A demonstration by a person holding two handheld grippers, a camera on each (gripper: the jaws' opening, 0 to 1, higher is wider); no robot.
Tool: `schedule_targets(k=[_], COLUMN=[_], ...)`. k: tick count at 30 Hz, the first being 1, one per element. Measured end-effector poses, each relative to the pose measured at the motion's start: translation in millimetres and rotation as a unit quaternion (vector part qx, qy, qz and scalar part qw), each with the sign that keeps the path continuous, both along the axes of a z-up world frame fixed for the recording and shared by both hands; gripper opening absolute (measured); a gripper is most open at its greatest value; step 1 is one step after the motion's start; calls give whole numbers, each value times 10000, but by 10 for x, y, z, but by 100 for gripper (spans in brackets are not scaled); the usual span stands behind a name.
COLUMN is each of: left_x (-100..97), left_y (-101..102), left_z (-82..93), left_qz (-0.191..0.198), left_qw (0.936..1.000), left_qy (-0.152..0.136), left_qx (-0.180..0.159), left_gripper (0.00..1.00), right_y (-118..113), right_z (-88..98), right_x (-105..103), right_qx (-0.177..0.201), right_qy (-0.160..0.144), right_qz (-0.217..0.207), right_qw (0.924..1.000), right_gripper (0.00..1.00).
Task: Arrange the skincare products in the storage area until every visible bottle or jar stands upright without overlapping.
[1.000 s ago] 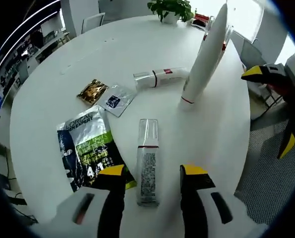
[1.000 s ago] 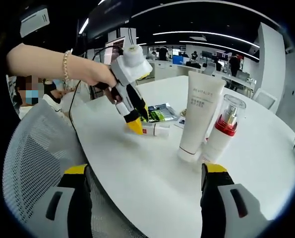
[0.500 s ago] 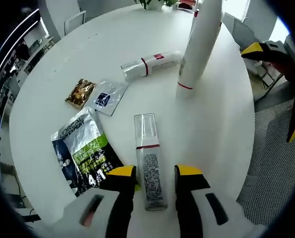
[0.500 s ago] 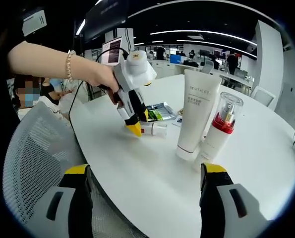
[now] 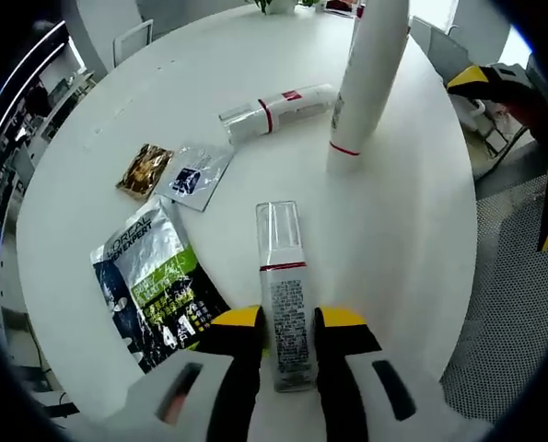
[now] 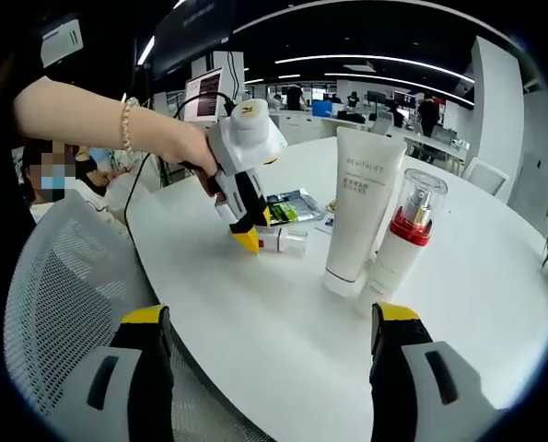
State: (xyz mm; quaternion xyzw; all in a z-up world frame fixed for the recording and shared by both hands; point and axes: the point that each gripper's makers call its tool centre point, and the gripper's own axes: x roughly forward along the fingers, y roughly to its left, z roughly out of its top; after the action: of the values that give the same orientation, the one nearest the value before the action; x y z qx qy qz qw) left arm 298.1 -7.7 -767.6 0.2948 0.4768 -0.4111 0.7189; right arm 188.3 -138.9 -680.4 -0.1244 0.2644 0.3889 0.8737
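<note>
Closing since the earlier frame, the left gripper (image 5: 287,318) now pinches the lying clear-capped bottle (image 5: 285,295) at lower centre of the left gripper view. At the bottom of the right gripper view, the right gripper (image 6: 269,318) is spread wide, holding nothing, below the upright white tube (image 6: 354,212) and red-collared pump bottle (image 6: 402,239) on the white table (image 6: 283,313).

A round white table (image 5: 126,110) carries two pump bottles lying flat (image 5: 287,304) (image 5: 274,109), a white tube standing on its cap (image 5: 366,74), an upright red-collared pump bottle (image 6: 402,244), a green-and-black L'Oréal sachet (image 5: 154,285), a silver sachet (image 5: 192,175) and a gold sachet (image 5: 145,168).
</note>
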Motion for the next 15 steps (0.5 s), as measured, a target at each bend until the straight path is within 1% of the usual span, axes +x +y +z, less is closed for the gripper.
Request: schedule_targets(k=[1, 2, 3, 4, 5, 8, 11, 14, 15], left_x=[31, 34, 11, -1, -10, -50, -67, -101, -123], left_y=[-7, -4, -18, -20, -33, 32, 66, 86, 92], left_z=[7, 14, 18, 31, 65, 91, 139, 164, 177], left_qz=[91, 137, 402, 511, 524, 633, 840, 941, 1038], left_qw=[9999, 9997, 9985, 9973, 9967, 9957, 9924, 9902, 9875], left_qy=[-106, -134, -32, 2, -20, 17, 91, 114, 175], left_qx=[-93, -158, -369, -523, -614, -676, -894, -1031, -1175], left_gripper=[25, 24, 24, 24, 24, 24, 24, 24, 24], right_y=[-3, -1, 3, 3, 1, 0, 6, 10, 12], right_z=[2, 4, 11, 11, 5, 7, 17, 18, 22], right_x=[0, -1, -5, -6, -3, 2, -3, -6, -8], right_qx=[-1, 14, 33, 33, 28, 29, 26, 11, 8], right_qy=[3, 10, 30, 33, 30, 10, 5, -13, -19], right_qz=[-11, -10, -12, -12, -4, -1, 10, 31, 37], right_qw=[10000, 10000, 10000, 10000, 10000, 10000, 10000, 10000, 10000], right_gripper=[88, 88, 88, 88, 88, 88, 88, 88, 88])
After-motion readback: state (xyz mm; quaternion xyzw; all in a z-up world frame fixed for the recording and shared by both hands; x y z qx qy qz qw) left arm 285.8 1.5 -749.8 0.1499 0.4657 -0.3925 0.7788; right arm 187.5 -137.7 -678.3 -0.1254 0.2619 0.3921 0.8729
